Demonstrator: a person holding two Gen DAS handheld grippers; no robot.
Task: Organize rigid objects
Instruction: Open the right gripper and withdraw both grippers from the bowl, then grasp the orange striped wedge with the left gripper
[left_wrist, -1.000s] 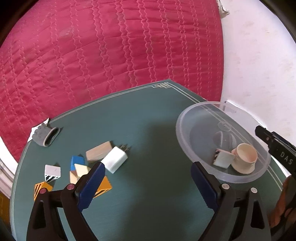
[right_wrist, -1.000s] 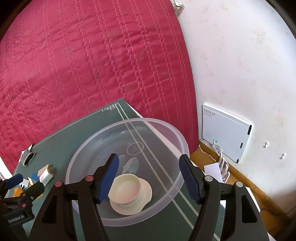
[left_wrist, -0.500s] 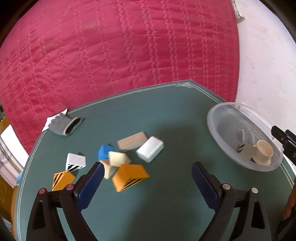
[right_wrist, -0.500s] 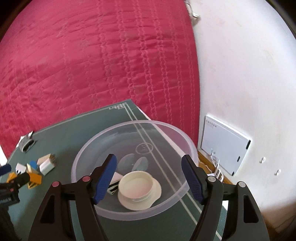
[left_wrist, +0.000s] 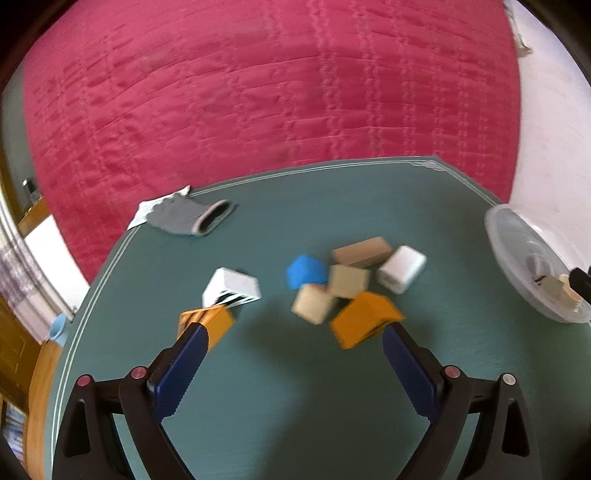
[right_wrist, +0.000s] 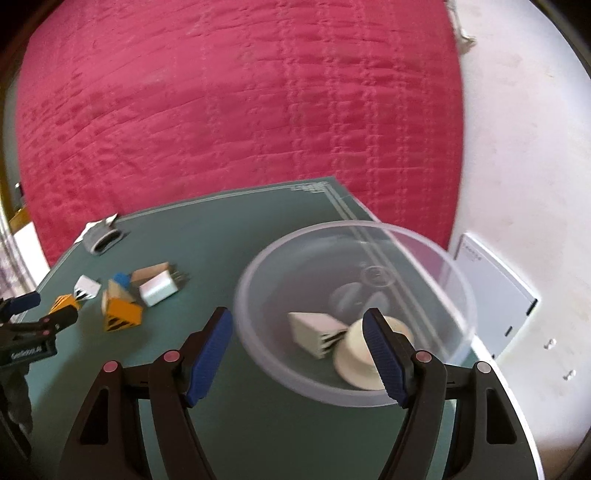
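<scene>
Teal matting covers the table (left_wrist: 295, 398), and the loose blocks sit in a cluster on it: a blue block (left_wrist: 306, 270), two pale wooden cubes (left_wrist: 349, 280), a longer wooden block (left_wrist: 362, 251), a white charger plug (left_wrist: 402, 268), an orange striped block (left_wrist: 364, 323), and to the left a white striped block (left_wrist: 232, 287) touching a second orange one (left_wrist: 210, 323). Over this near edge of the pile hangs the left gripper (left_wrist: 291, 341), jaws apart and empty, which looks like lining up for a pick. At the right stands the clear plastic bowl (right_wrist: 258, 280), probably the collecting place, since a pale striped block (right_wrist: 314, 326) and a cream lid-like piece (right_wrist: 354, 362) already lie in it. In front of the bowl is the right gripper (right_wrist: 297, 325), its jaws apart with nothing between the pads.

Only the right view looks down into the bowl; the left one shows just a blurred sliver of it. The left view alone separates the clustered blocks. A grey sleeve-like item (left_wrist: 192, 219) lies far left.
</scene>
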